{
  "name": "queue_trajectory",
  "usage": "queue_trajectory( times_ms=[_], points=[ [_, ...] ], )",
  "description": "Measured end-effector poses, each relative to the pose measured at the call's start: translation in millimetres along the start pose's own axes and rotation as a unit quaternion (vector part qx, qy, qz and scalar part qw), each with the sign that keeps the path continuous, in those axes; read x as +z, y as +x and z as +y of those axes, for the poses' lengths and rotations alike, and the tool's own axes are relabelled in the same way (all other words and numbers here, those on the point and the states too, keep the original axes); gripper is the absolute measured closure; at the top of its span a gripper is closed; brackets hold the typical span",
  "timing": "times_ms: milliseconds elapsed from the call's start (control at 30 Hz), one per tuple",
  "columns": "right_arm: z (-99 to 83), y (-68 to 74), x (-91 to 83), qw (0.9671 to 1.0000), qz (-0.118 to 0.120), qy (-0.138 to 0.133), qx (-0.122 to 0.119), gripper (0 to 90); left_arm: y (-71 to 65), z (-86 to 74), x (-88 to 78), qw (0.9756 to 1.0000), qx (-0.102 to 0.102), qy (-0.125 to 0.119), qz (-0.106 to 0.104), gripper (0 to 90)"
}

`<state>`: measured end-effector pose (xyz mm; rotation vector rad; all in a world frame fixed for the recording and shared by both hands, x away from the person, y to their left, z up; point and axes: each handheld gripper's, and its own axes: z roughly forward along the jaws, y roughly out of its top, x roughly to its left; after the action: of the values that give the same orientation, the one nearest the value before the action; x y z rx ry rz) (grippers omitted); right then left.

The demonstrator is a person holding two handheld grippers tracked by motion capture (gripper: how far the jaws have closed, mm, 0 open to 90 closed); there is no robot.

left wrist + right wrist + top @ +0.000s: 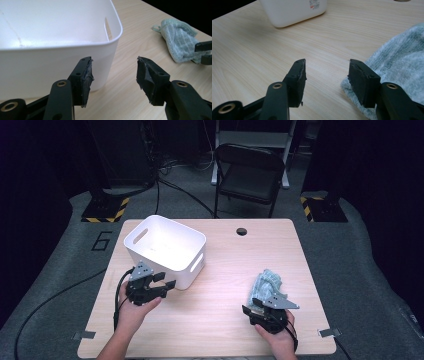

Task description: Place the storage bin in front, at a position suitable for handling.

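On table: one bin (pixel 165 249), one cloth (pixel 267 285).

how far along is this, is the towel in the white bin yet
Nothing looks done yet: the white bin looks empty and the towel lies crumpled on the table. In hand: nothing; the right gripper is open at the towel's edge, the left gripper open beside the bin. Judging by the layout, grasping and moving remain.

The place looks like a lab or recording studio. Black curtains close it in on all sides. A light wood table (pixel 225 315) stands on grey carpet (pixel 350 250), where a "6" (pixel 102 240) is marked at 10 o'clock. Hazard-striped stand bases (pixel 105 210), loose cables (pixel 180 190) and a black folding chair (pixel 248 175) sit at 12 o'clock.
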<state>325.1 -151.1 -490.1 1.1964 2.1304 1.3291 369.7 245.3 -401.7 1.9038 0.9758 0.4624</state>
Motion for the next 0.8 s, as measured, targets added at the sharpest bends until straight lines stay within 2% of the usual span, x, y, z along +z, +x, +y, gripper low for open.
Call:
queue_trajectory(
  times_ms=[133,300,367,500,600,733,800],
  points=[
    [-0.9,-3.2,-0.4,0.9999,0.001,-0.003,0.013,48.4,-2.3,15.2,3.6,0.9999,0.010,0.005,-0.007,48.0],
    [-0.9,-4.1,-0.3,0.9999,-0.003,-0.005,0.009,48.4,-3.8,27.9,19.2,0.9994,0.024,0.019,-0.014,48.6],
    [-1.0,-4.5,-0.5,0.9999,-0.005,-0.008,0.004,48.3,-3.9,29.5,26.5,0.9992,0.031,0.025,-0.009,48.6],
    [-0.6,-5.5,-1.7,0.9998,-0.014,-0.012,0.002,48.2,-3.5,30.7,37.6,0.9989,0.030,0.037,-0.005,49.1],
    [-0.7,-7.1,-2.1,0.9996,-0.020,-0.016,0.009,48.2,-3.4,32.2,46.0,0.9987,0.028,0.041,-0.011,52.2],
    [-0.6,-9.5,-3.5,0.9995,-0.021,-0.019,0.012,48.3,-4.1,32.8,53.2,0.9982,0.031,0.052,-0.007,56.5],
    [-0.6,-10.3,-4.0,0.9994,-0.021,-0.018,0.023,48.7,-3.6,32.9,55.4,0.9980,0.033,0.054,-0.005,58.3]
  ],
)
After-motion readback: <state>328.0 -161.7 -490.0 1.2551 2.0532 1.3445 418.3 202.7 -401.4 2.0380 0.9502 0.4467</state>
